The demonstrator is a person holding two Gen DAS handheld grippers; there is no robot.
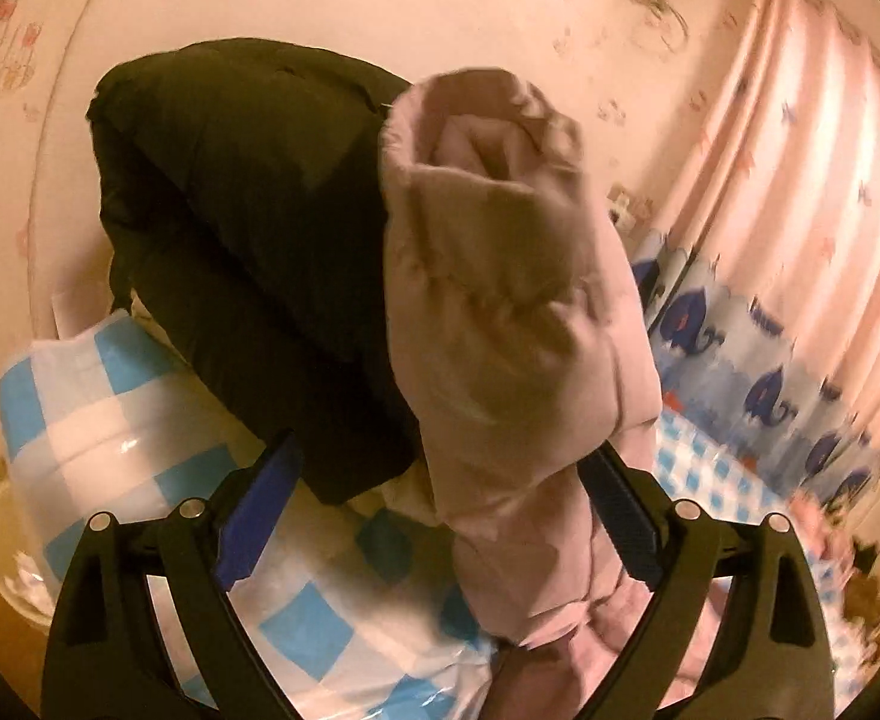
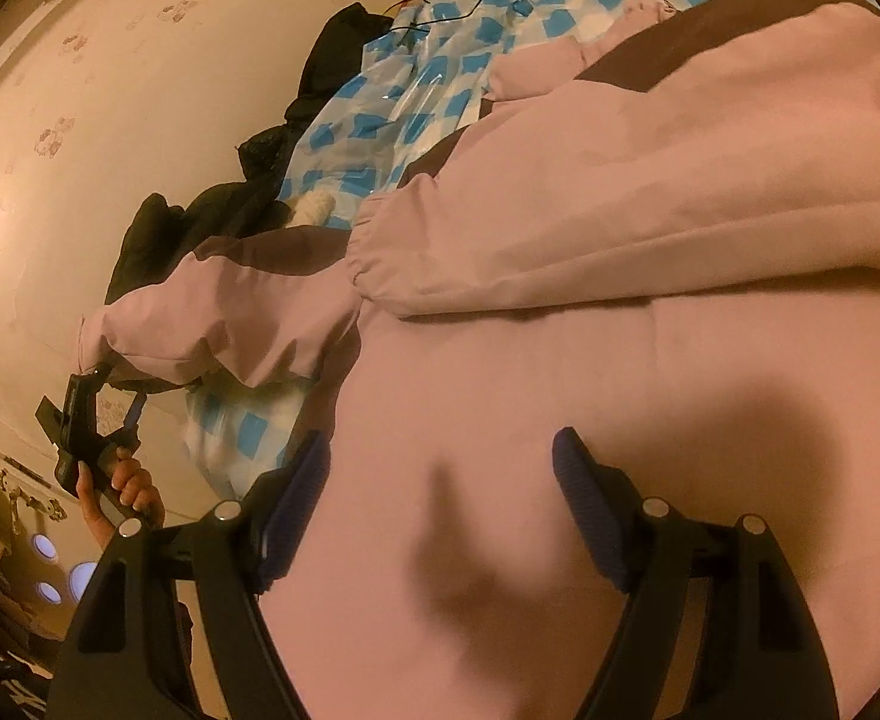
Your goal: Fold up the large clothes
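Our left claw [image 1: 440, 516], fingers wide apart, carries a puffy pink padded jacket [image 2: 559, 312] (sleeve draped between them) above the blue-checked plastic-covered bed [image 2: 440, 72]. Our right claw [image 2: 440, 510] gapes empty over it.

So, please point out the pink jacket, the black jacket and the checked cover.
pink jacket [image 2: 619, 372]: right wrist view, on its broad flat body panel.
black jacket [image 1: 248, 192]: left wrist view, on its padded upper part.
checked cover [image 1: 110, 396]: left wrist view, on a blue and white patch at the left.
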